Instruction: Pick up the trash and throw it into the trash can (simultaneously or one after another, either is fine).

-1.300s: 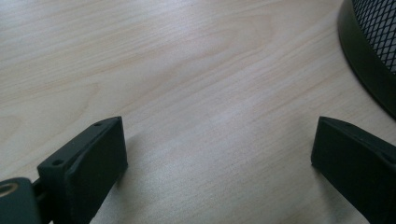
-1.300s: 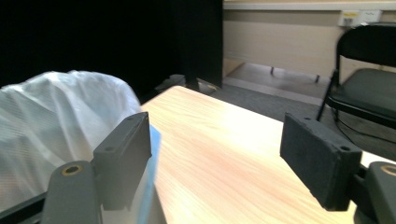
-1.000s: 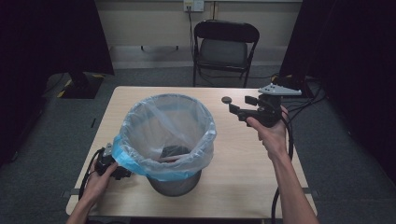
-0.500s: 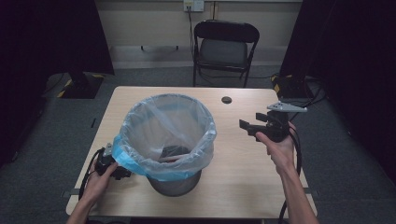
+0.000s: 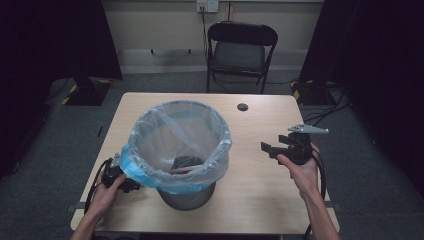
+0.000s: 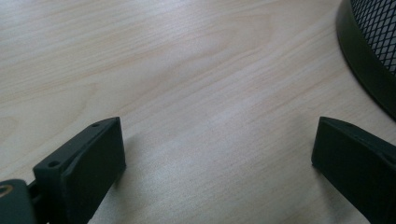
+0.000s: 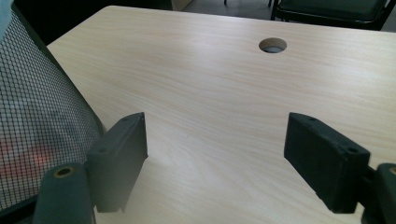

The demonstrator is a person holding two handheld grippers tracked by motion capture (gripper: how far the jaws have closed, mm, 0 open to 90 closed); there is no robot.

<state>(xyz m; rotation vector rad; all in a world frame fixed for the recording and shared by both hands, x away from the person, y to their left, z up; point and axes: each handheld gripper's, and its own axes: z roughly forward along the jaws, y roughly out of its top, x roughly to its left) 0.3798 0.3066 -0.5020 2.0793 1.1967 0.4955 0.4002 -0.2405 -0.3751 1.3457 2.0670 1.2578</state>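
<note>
The right gripper (image 5: 269, 149) sits low over the wooden table (image 5: 260, 185), to the right of the mesh bin (image 5: 187, 192) and clear of it. Its jaws have just been opening and now stand wide apart, with only bare tabletop between them; in the right gripper view the bin's mesh wall (image 7: 32, 126) rises just beside one jaw without touching it, and the round cable hole (image 7: 272, 45) lies farther off. The left gripper (image 5: 122, 181) rests at the bin's left side, under the overhanging blue edge of the clear bag liner (image 5: 150, 175). Its jaws are also spread wide and grip nothing, with plain wood between them and the bin's dark base rim (image 6: 362, 60) near one jaw.
</note>
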